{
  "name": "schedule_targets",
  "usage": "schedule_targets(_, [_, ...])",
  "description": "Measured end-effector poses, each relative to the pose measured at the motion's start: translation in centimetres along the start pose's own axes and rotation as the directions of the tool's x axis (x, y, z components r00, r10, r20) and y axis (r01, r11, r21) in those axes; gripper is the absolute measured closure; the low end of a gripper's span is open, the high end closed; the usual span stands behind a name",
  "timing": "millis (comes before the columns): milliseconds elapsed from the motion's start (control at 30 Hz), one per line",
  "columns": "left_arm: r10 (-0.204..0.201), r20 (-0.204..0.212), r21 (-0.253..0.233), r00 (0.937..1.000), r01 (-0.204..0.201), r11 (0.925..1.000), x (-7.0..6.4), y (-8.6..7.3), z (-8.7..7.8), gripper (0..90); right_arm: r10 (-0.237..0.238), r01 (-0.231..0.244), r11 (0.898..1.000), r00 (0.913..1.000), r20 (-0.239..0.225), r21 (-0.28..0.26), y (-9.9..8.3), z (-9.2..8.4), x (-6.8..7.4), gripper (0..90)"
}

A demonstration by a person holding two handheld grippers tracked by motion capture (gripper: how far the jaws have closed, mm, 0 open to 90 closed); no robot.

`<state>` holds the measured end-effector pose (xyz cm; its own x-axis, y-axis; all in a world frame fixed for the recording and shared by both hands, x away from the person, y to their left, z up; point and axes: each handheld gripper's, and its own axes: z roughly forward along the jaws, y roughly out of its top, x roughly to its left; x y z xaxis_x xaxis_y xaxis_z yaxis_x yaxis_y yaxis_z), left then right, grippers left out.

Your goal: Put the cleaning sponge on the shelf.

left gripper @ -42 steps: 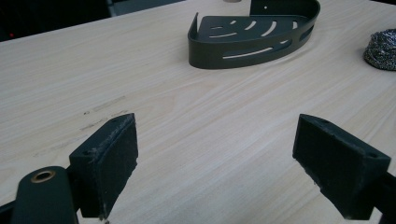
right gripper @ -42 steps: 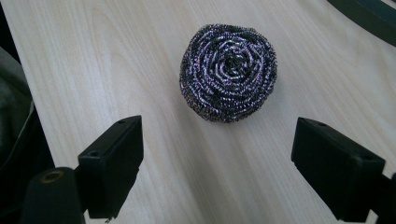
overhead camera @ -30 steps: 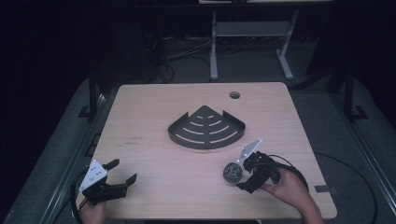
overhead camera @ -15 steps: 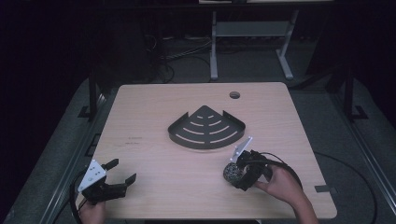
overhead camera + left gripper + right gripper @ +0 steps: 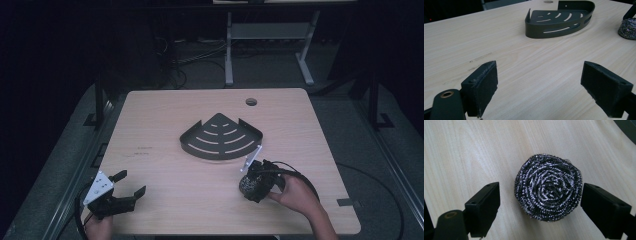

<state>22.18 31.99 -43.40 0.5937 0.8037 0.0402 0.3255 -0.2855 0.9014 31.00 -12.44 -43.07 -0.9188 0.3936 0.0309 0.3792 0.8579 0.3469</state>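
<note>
The right tongs (image 5: 540, 202) have moved lower and now stand spread around the steel wool scourer (image 5: 548, 187) on the bench (image 5: 165, 125), just before the corner shower caddy (image 5: 221, 137). A grasp seems near. The left tongs (image 5: 125, 187) stay spread and idle.

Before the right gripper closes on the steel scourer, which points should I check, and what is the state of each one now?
1. Right gripper open: ok.
2. Steel scourer between its jaws: ok.
3. Pads touching the scourer: cannot tell; a gap shows on one side, the other pad looks very close.
4. Scourer resting on the table, outside the corner shelf: ok.
5. Left gripper open and far from the scourer: ok.
</note>
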Motion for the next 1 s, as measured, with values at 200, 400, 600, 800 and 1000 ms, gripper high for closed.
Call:
schedule_targets(200, [-0.004, 0.000, -0.004, 1.0000, 0.004, 1.0000, 0.0, 0.0, 0.0, 13.5, -0.003, 0.003, 1.000, 1.0000, -0.001, 0.020, 0.5, 0.2, -0.3, 16.1])
schedule_targets(400, [-0.004, 0.001, -0.004, 1.0000, 0.004, 1.0000, 0.1, 0.0, 0.0, 13.5, -0.004, 0.004, 0.999, 0.9999, -0.010, 0.035, 0.6, 0.7, -0.6, 20.3])
schedule_targets(600, [-0.007, 0.002, -0.006, 1.0000, 0.007, 1.0000, 0.1, 0.0, 0.0, 13.5, -0.001, 0.002, 0.999, 1.0000, -0.005, 0.050, 0.6, 1.0, -0.7, 23.7])
schedule_targets(800, [-0.009, 0.000, -0.008, 1.0000, 0.009, 0.9999, 0.1, 0.0, -0.1, 13.5, -0.009, 0.010, 0.998, 0.9998, -0.016, 0.058, 0.7, 1.2, -0.7, 29.8])
schedule_targets(1000, [-0.008, -0.001, -0.008, 1.0000, 0.008, 0.9999, 0.1, 0.0, -0.1, 13.5, -0.011, 0.012, 0.998, 0.9997, -0.020, 0.054, 0.7, 1.1, -0.7, 31.5])
